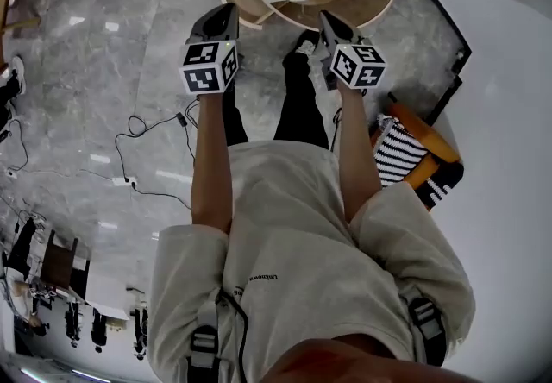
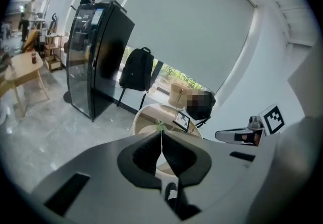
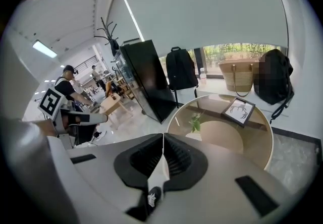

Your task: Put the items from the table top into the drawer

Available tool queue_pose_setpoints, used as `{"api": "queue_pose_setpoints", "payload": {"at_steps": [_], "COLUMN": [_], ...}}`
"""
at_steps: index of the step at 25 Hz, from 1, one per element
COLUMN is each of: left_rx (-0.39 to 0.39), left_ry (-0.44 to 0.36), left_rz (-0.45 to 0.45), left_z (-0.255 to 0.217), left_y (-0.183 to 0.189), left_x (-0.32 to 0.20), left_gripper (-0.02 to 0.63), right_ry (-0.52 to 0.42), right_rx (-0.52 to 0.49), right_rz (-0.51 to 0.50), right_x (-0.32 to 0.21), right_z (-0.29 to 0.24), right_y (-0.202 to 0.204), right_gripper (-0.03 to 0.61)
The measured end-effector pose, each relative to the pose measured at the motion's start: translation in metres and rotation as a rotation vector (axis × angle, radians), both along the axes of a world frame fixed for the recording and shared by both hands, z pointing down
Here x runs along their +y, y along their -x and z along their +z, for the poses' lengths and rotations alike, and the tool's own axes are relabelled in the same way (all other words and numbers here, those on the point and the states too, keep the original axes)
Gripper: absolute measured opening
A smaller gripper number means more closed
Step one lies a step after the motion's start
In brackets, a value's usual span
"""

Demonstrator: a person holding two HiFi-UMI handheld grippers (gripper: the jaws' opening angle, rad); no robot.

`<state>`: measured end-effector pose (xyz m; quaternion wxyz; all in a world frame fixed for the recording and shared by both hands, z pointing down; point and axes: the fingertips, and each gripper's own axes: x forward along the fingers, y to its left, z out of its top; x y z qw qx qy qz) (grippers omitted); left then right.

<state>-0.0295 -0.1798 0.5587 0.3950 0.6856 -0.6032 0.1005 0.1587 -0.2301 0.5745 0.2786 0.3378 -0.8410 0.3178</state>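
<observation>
both left gripper (image 2: 161,140) and right gripper (image 3: 163,142) are held pressed together, empty, as the round table (image 1: 381,5) is not yet reached.

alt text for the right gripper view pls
The right gripper, jaws shut and empty, points toward a round glass-topped table with a framed picture and a small green plant. Behind stand a tall black cabinet and a black backpack.
</observation>
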Motion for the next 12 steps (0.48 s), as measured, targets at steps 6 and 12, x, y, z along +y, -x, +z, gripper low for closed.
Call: {"api": "queue_pose_setpoints", "payload": {"at_steps": [6,12], "left_rx": [0.062,0.083], "left_ry": [0.081,0.133], "left_rz": [-0.022,0.01], "left_z": [0.092,0.175], "left_y": [-0.029,-0.053], "left_x": [-0.016,-0.033], "left_gripper": [0.021,0.021], "right_ry": [0.043,0.015], "right_rx": [0.038,0.105], "right_rz": [-0.001,-0.097], "right_x": [-0.048,-0.08], "right_z": [0.099,0.187], "right_y": [-0.013,0.004], "right_gripper": [0.034,0.037]}}
